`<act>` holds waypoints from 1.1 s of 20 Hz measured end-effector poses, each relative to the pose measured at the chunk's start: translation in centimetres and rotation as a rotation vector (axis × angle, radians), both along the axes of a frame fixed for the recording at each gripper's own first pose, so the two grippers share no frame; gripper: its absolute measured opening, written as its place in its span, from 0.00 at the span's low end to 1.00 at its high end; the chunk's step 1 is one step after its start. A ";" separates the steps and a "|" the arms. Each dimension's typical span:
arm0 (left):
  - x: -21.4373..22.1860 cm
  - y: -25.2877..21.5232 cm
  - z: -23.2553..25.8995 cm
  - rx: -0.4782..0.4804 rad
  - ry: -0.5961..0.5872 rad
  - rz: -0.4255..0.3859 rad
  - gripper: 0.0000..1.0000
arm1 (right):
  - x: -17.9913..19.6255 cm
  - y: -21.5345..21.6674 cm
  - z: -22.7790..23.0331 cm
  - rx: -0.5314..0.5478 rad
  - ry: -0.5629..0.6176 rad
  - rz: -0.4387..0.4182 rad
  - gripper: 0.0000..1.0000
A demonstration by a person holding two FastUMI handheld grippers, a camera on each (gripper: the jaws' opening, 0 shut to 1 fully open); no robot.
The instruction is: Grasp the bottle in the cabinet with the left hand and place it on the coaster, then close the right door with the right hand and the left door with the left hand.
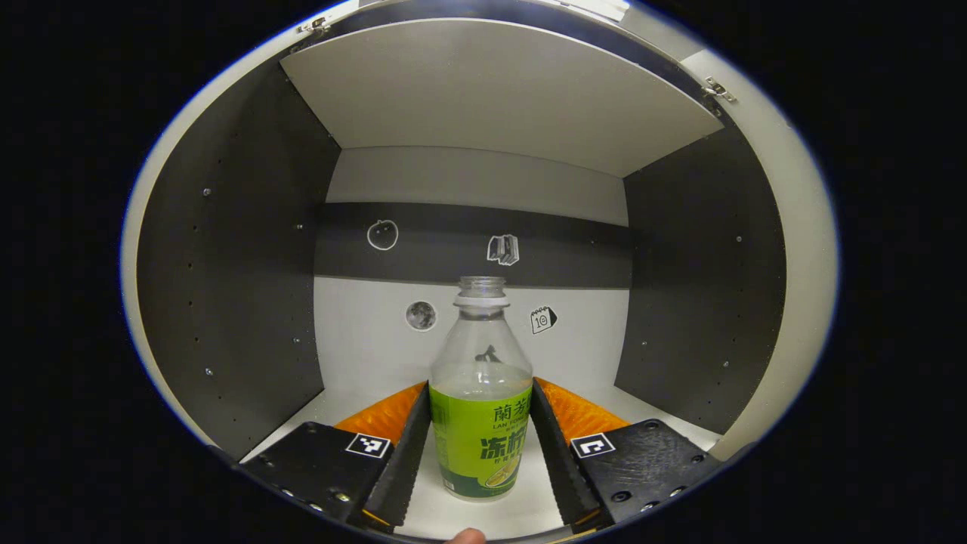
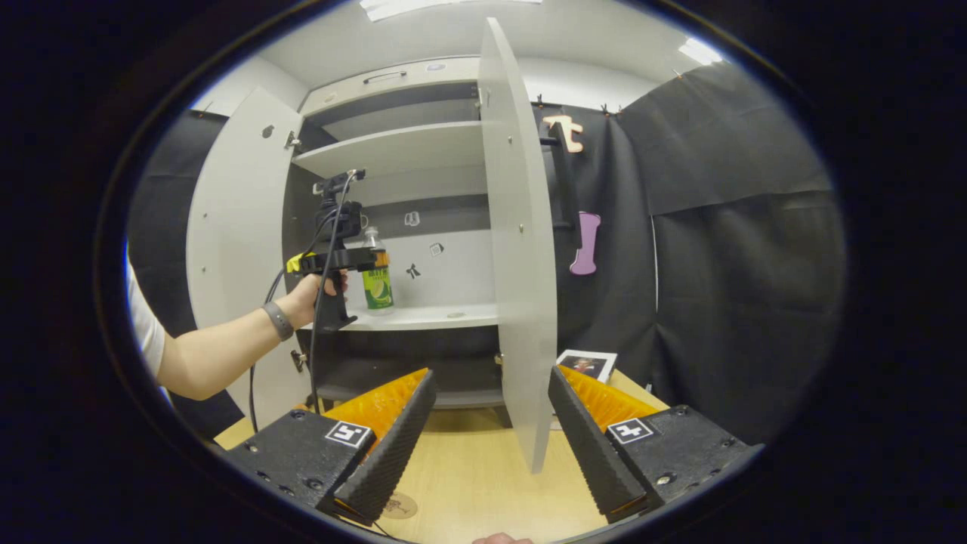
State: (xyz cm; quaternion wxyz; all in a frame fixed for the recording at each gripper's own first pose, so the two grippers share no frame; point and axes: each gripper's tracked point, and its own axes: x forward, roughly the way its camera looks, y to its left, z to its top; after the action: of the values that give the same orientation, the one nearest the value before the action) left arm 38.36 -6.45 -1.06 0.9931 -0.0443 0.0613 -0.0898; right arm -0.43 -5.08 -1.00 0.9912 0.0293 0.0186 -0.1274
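Your left claw [image 1: 480,446] is inside the cabinet [image 1: 249,249], and the bottle [image 1: 481,393] stands upright between its two fingers. In the left gripper view both fingers lie close against the label, but I cannot tell if they really press on it. The bottle has no cap, has a green label, and stands on the white shelf [image 1: 363,340] near its front edge. Behind it the back wall carries small stickers [image 1: 382,235].

The right gripper view gives the wider scene. Your left hand [image 2: 313,295] holds the left claw [image 2: 372,261] at the bottle [image 2: 376,278], the forearm reaching in almost level from the left, a dark band on the wrist. Both doors stand open: the left door [image 2: 234,249] behind your arm, the right door [image 2: 521,249] turned edge-on toward the camera, hiding the right part of the shelf.

Your right claw [image 2: 491,438] hangs wide open and holds nothing, above the wooden desk [image 2: 468,468]. A round coaster [image 2: 400,505] lies on the desk near its front edge, just beside the claw's left finger. A small picture card [image 2: 588,365] sits near the far right corner.
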 end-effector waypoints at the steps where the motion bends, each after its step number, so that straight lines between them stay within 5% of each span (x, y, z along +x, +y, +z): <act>1: -0.2 0.1 0.2 -0.005 -0.004 -0.002 0.72 | -0.1 0.0 0.0 0.002 -0.001 0.000 0.94; 15: -13.3 1.8 5.8 0.053 -0.100 -0.045 0.71 | -0.2 3.2 1.1 -0.023 -0.022 0.154 1.00; 22: -22.8 2.5 2.0 0.053 -0.100 -0.037 0.71 | -0.4 4.1 5.9 -0.075 -0.072 0.226 0.94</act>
State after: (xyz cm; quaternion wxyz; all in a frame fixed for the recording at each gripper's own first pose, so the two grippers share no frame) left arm 15.58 -4.00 0.90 0.9939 -0.0123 0.0149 -0.1087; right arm -0.88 -1.01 4.87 0.9997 -0.0053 -0.0187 -0.0142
